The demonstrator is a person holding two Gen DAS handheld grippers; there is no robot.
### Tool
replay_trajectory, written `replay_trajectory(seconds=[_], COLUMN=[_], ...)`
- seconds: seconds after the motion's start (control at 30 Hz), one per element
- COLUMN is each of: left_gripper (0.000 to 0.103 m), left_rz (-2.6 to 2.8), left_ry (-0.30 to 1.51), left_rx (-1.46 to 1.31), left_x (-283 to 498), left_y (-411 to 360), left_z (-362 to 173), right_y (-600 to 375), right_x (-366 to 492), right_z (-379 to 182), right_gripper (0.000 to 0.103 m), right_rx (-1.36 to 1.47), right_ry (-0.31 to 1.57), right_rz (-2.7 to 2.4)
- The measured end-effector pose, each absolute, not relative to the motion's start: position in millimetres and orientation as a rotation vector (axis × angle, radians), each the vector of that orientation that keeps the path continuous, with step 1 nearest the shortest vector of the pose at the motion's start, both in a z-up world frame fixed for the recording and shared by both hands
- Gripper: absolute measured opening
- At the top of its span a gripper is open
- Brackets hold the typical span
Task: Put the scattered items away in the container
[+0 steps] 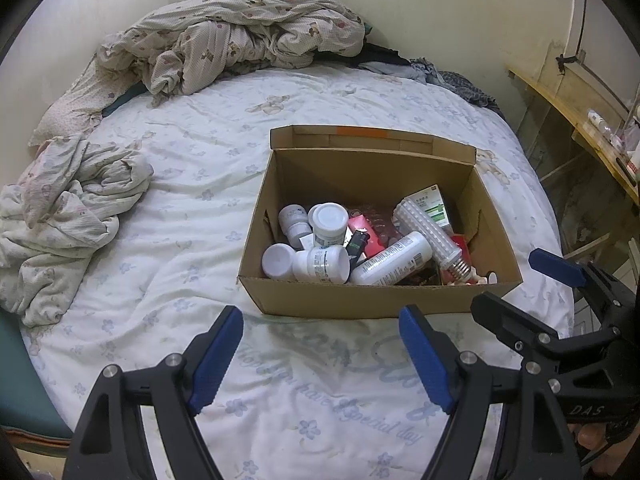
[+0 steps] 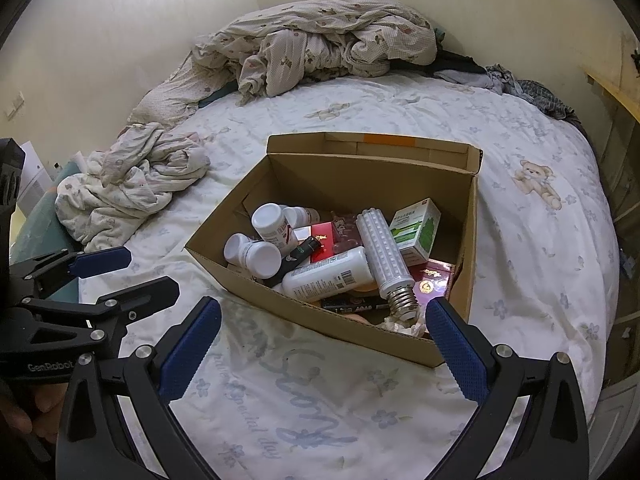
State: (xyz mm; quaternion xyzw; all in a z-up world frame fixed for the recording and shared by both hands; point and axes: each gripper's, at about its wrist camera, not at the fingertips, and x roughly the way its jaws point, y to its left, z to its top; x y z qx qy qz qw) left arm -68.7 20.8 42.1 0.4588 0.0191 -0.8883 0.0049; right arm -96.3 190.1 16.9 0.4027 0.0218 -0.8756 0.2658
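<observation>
Items lie in box point(image 1: 360, 292); left gripper point(image 1: 320, 356) and right gripper point(image 2: 324, 344) wide, empty; next: confirm bed point(image 1: 180, 240) holds no strays

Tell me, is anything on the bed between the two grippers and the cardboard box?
Nothing visible. Only bare quilt lies between the open left gripper, the open right gripper and the cardboard box. Its top is open, with bottles and a bulb already inside.

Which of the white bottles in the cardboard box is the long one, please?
The long white bottle lying on its side beside the LED corn bulb; the others are short, squat jars clustered at the box's left end.
</observation>
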Motion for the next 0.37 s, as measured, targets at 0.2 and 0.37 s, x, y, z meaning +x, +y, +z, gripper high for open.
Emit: replay_trajectory(seconds=[0.2,0.37], left_gripper=[0.081,0.081], left_rz=[-2.788,-2.79], left_ry=[0.055,0.055], left_rx=[1.441,1.433], left_x=[-68.6,-67.9], left_y=[17.8,17.2], left_z=[41.3,41.0], right_y=[188.4,187.5], right_x=[-95.9,-95.4], right_z=[16.8,17.2], right_gripper=[0.102,0.102], right_rx=[1.085,1.079], right_ry=[0.059,0.069], right_rz=[-2.36,-2.364])
